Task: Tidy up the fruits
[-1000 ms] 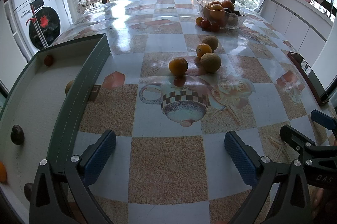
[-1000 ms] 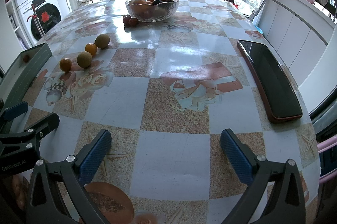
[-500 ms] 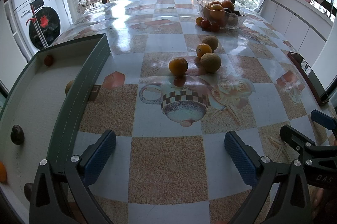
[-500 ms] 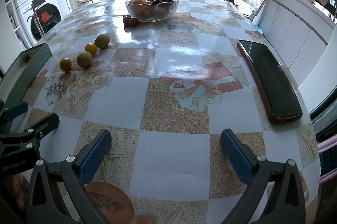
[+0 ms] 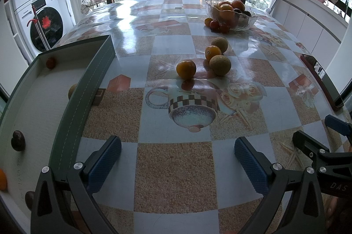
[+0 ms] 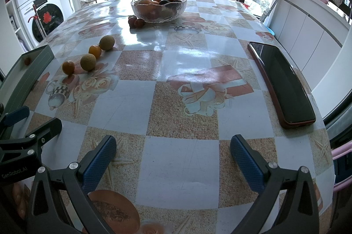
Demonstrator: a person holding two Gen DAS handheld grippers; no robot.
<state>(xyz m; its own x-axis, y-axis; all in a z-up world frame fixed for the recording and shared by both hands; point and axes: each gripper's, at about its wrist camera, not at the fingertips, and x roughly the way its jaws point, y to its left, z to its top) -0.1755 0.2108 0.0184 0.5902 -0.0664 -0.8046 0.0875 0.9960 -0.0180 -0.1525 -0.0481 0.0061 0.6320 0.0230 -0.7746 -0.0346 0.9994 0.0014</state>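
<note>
At nine o'clock, the grey-walled tray [image 5: 88, 84] already holds a few small fruits. Left tongs [image 5: 177, 154] and right tongs [image 6: 172, 153] both gape wide, empty, low over the checked-cloth table [image 6: 182, 84]. Four round orange and tan fruits [image 5: 186, 69] lie loose at twelve o'clock; the glass fruit bowl [image 5: 231, 13] sits beyond. Most sorting looks undone.

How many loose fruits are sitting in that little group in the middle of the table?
4: nearest orange, tan fruit beside it, a second orange behind, and another tan fruit farthest back. More fruits lie by the glass bowl.
</note>
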